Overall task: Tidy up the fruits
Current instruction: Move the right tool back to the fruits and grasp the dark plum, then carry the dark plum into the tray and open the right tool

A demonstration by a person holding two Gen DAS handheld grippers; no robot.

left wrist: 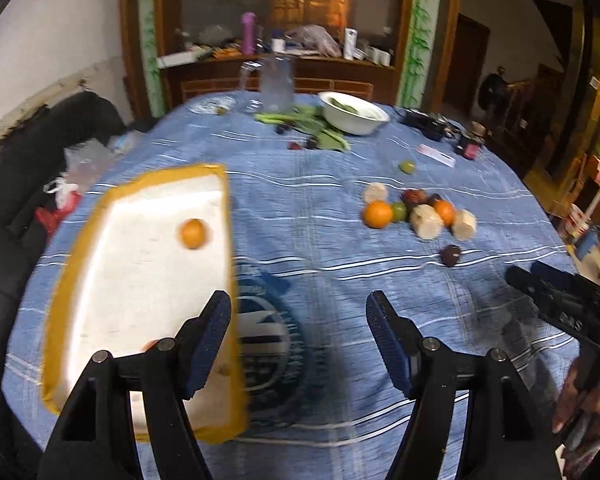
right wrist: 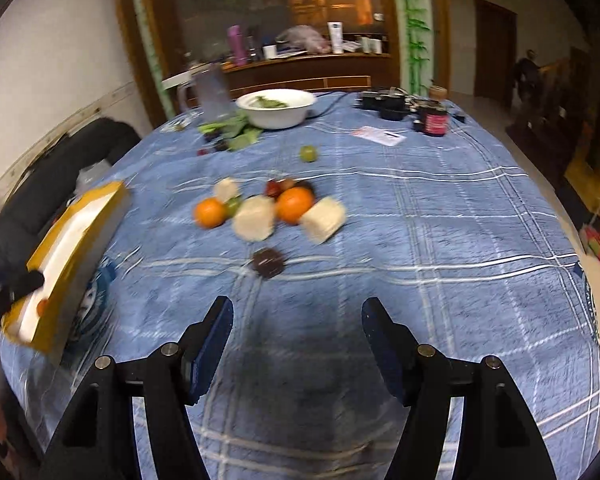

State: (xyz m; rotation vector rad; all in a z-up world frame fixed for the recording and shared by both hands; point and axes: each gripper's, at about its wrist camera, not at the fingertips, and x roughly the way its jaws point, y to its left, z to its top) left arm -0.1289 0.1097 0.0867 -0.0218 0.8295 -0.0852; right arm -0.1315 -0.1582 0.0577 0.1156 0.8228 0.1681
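A white tray with a yellow rim [left wrist: 216, 216] lies at the left of the blue-clothed table, with one orange [left wrist: 194, 233] inside it. My left gripper [left wrist: 298, 312] hangs open and empty beside the tray's right edge. To the right lies a pile of fruit: oranges [left wrist: 377, 214], pale cut pieces [left wrist: 427, 221], a green fruit [left wrist: 399, 211] and a dark fruit [left wrist: 450, 255] apart at the front. In the right wrist view my right gripper [right wrist: 298, 312] is open with nothing in it, short of the dark fruit [right wrist: 267, 262] and the pile's oranges [right wrist: 295, 205]. The tray [right wrist: 100, 216] sits far left.
A white bowl [right wrist: 278, 114] with greens, loose leaves [left wrist: 320, 128] and a clear jug [left wrist: 276, 84] stand at the far side. A lone green fruit [right wrist: 308, 153], a card [right wrist: 380, 135], a dark jar [right wrist: 434, 120] and black gear [right wrist: 384, 102] lie beyond. A dark chair [left wrist: 32, 168] flanks the table's left.
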